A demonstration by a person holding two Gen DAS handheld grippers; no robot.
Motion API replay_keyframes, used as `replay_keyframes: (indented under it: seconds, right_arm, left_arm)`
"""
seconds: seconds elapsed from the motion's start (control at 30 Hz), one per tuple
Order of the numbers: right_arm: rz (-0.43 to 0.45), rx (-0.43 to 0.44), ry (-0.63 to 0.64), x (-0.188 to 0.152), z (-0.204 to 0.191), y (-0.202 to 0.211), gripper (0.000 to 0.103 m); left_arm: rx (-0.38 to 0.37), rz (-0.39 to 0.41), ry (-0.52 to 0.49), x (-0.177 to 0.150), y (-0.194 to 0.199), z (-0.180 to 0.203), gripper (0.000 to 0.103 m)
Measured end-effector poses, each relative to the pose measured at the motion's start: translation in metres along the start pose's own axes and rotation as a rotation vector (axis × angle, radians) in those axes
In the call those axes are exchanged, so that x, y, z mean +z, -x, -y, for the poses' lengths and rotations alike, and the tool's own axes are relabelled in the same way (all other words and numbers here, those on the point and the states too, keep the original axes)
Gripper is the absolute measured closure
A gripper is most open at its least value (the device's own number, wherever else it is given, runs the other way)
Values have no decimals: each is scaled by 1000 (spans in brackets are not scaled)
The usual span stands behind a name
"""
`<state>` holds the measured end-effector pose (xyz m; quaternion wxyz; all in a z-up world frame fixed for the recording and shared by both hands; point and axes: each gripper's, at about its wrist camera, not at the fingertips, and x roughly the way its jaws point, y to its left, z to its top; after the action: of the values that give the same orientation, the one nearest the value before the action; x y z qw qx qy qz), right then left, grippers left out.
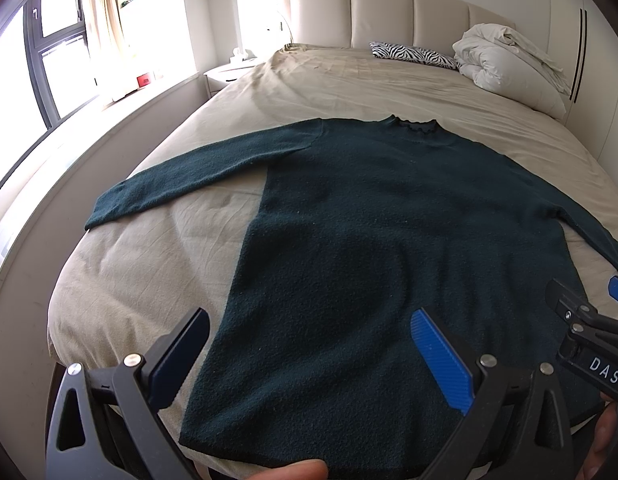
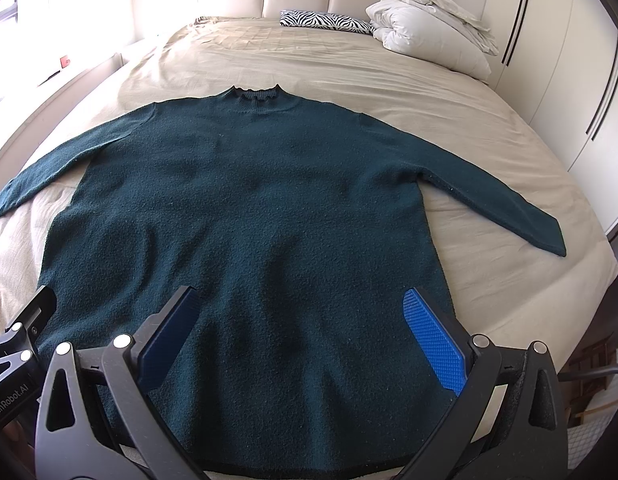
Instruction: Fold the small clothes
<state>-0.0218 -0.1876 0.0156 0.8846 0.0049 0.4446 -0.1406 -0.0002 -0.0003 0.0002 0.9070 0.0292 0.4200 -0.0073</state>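
Observation:
A dark teal long-sleeved sweater (image 1: pixel 381 220) lies flat on the beige bed (image 1: pixel 157 248), collar away from me, both sleeves spread out to the sides. It also shows in the right wrist view (image 2: pixel 245 208). My left gripper (image 1: pixel 309 336) is open and empty, hovering above the sweater's lower left part near the hem. My right gripper (image 2: pixel 301 308) is open and empty above the lower right part of the hem. The right gripper also shows at the right edge of the left wrist view (image 1: pixel 581 312).
A crumpled white duvet (image 2: pixel 433 32) and a zebra-print pillow (image 2: pixel 325 21) lie at the head of the bed by the padded headboard (image 1: pixel 389 12). A window and a nightstand (image 1: pixel 225 74) are on the left, white wardrobe doors (image 2: pixel 581 80) on the right.

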Motion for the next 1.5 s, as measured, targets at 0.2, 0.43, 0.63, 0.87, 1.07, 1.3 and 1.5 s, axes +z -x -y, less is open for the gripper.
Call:
replay_keyframes:
  seconds: [0.2,0.43,0.63,0.87,1.07,1.3,1.5]
  right_arm:
    - [0,0,0,-4,-2,-3,0]
    - [0,0,1,-1,-1,-1,0]
    - [0,-1,1,-1,-1,-1,0]
    - [-1,0,1,-1,-1,-1,0]
    - [0,0,1,0,-1,-2,0]
    - [0,-1,2,-1,-2,-3,0]
    - [-1,0,1,0,-2,-3,0]
  left_arm:
    - [0,0,0,0,0,0,0]
    - [0,-1,1,0,0,0,0]
    - [-6,-2,4,0,-1,0,0]
    - [-7,-2,5,0,-1,0,0]
    - [-7,-2,4,0,-1,0,0]
    - [-6,-3,6,0,-1,0,0]
    - [-8,-4,7,0,-1,0,0]
